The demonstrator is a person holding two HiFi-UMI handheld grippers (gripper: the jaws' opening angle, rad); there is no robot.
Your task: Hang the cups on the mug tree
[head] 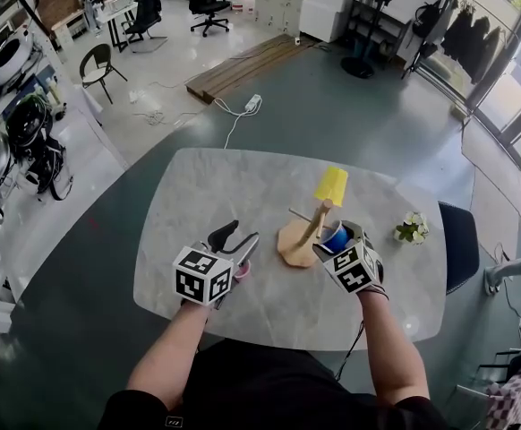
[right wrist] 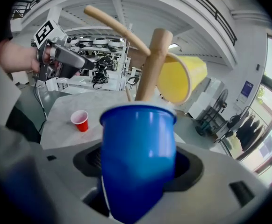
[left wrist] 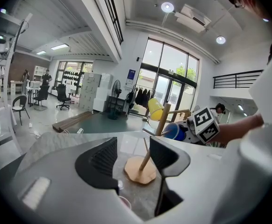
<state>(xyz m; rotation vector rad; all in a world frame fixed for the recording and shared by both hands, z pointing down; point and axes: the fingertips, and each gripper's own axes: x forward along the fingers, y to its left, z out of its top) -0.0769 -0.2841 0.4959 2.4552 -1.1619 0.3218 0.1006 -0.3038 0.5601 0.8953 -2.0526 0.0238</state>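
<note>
At the mug tree (head: 298, 240): blue cup (right wrist: 137, 139) lined up.
Clamped in the right gripper (right wrist: 138, 171), it points mouth-first at the trunk (right wrist: 151, 64), 12 o'clock; bare peg (right wrist: 115, 26) at 11, hung yellow cup (right wrist: 180, 78) at 1. Left gripper (left wrist: 131, 160): jaws apart, empty.

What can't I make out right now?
- Head view: red cup mostly hidden behind left gripper.
- Left gripper view: only the red cup's rim shows; the gripper's body hides the rest.
- Right gripper view: blue cup hides the lower trunk and base of the tree; whether its mouth is over a peg can't be told.
</note>
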